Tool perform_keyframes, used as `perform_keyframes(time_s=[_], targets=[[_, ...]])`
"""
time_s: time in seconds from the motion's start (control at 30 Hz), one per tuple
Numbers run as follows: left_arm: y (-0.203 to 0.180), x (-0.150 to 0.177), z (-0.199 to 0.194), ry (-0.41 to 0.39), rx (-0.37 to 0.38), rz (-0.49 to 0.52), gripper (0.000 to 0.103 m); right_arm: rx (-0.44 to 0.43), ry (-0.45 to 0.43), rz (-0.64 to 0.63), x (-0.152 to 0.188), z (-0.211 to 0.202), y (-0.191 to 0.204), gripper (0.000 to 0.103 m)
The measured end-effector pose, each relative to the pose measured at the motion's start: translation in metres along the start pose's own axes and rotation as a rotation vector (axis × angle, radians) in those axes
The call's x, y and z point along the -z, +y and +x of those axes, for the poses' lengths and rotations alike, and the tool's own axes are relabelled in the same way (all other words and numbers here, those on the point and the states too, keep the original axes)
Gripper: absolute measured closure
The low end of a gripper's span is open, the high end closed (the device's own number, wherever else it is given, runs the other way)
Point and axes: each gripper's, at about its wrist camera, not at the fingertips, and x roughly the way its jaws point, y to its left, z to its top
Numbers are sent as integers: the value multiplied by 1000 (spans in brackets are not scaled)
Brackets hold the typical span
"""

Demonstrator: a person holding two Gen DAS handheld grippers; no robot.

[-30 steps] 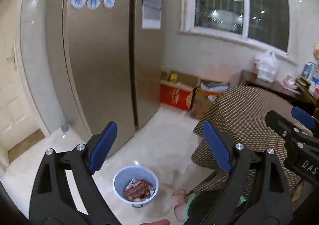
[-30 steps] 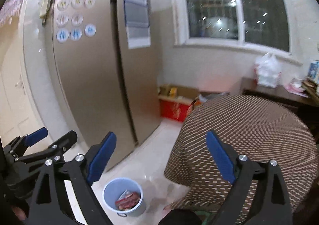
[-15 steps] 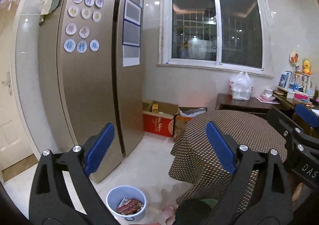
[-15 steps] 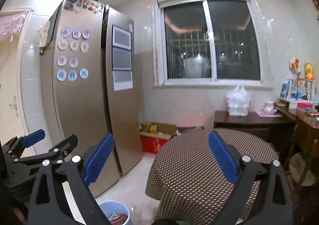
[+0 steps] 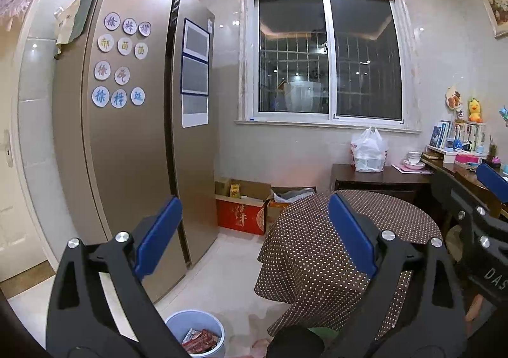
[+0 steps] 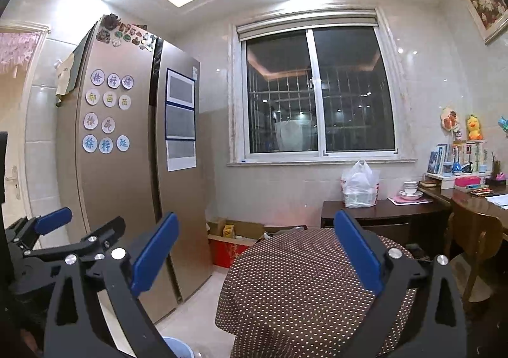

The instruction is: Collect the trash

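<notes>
both grippers are hanging empty with their jaws spread wide: the left gripper [image 5: 254, 232] is filling the bottom of its own view, and the right gripper [image 6: 254, 251] is doing the same in its own. neither is holding or touching anything.

the trash on show is sitting in the pale blue bin [image 5: 203, 324] at the bottom centre-left of the left view, on the floor near the foot of the fridge [image 5: 127, 148] and beside the draped table. inside it, red and white wrappers [image 5: 200, 340] are lying loosely piled. judging by their look, they are thin film: very light, soft, likely to crumple and slip, so pinching a bunched fold would probably serve better than a flat edge. the bin looks like light, stiff plastic, and its rim seems the natural place to grip. in the right view only a sliver of that bin [image 6: 177, 347] is peeking out at the bottom edge.

the round surface [image 5: 317, 259] under its brown dotted cloth is taking up the lower right, and its hanging cloth is crowding the bin's right side. no loose trash is visible on it. cardboard boxes [image 5: 243, 210] are standing on the floor against the far wall, below the window. a white plastic bag [image 5: 368, 148] is sitting on the dark side cabinet [image 5: 381, 175] at centre right; whether it counts as trash, i cannot tell.
</notes>
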Motion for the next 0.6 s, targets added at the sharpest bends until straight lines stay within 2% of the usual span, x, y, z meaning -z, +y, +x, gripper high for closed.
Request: perform_keyframes(time_s=[0.6], targets=[[-13, 0, -7, -33, -8, 24, 11, 5, 23, 12, 2, 0, -2, 6]])
